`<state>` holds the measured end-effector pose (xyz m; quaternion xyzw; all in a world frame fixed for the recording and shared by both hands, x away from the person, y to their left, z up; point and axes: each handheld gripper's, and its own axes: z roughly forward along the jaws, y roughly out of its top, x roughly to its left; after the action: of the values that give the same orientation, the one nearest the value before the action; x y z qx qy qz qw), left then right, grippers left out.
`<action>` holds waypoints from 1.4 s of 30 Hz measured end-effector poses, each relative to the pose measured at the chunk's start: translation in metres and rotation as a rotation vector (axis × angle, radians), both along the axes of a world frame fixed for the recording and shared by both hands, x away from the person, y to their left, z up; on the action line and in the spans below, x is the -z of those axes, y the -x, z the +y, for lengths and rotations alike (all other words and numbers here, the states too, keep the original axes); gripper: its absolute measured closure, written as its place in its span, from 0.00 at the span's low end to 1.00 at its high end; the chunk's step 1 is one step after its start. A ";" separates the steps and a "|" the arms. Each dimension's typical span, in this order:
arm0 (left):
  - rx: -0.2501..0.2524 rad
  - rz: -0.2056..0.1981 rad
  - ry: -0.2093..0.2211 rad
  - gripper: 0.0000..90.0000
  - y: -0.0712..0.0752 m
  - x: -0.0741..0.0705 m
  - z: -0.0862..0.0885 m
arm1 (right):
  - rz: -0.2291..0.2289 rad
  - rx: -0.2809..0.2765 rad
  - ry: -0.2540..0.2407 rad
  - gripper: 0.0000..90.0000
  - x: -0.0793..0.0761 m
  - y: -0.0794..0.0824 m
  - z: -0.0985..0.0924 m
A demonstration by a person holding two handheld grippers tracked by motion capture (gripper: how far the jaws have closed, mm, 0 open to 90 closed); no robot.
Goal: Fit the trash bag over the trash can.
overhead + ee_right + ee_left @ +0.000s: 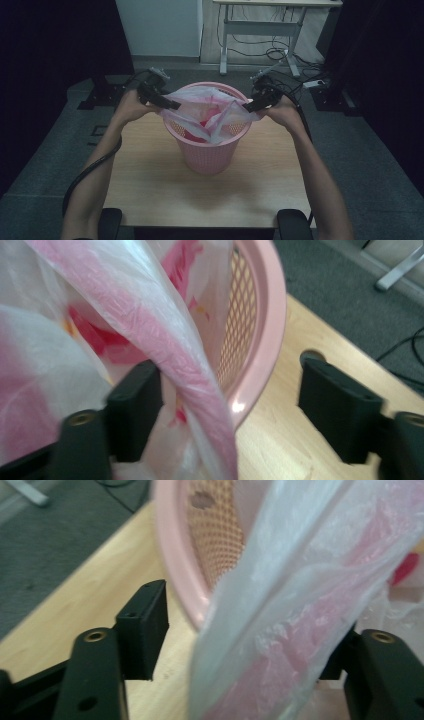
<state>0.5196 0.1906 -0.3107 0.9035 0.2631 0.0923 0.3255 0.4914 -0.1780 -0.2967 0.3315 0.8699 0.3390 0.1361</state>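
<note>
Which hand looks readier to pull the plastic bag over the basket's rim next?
Probably the left. The bag already drapes outside the pink basket's rim between the left gripper's open jaws, while the right gripper straddles rim and bag together.

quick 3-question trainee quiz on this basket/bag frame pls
1. True or false: the pink basket stands upright on the wooden table.
2. What hangs over the basket rim between the jaws of the left gripper?
3. The right gripper is at which edge of the basket in the high view: A) left B) right C) near?

Key
1. True.
2. The plastic bag; in the left gripper view the jaws stand apart around it.
3. B.
</note>
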 end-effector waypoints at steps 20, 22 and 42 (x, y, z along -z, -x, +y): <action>0.037 -0.080 -0.013 0.30 0.045 -0.030 0.007 | -0.096 -0.040 -0.019 0.35 -0.013 0.044 -0.010; 0.038 -0.101 0.000 0.32 0.048 -0.038 0.010 | -0.100 -0.054 -0.005 0.42 -0.015 0.045 -0.007; -0.115 -0.236 -0.175 0.97 0.012 -0.036 -0.018 | -0.152 0.087 0.072 0.88 -0.011 0.001 0.009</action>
<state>0.5073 0.1723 -0.2746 0.8947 0.2654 0.2390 0.2682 0.4907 -0.1690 -0.2857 0.3373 0.8533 0.3256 0.2281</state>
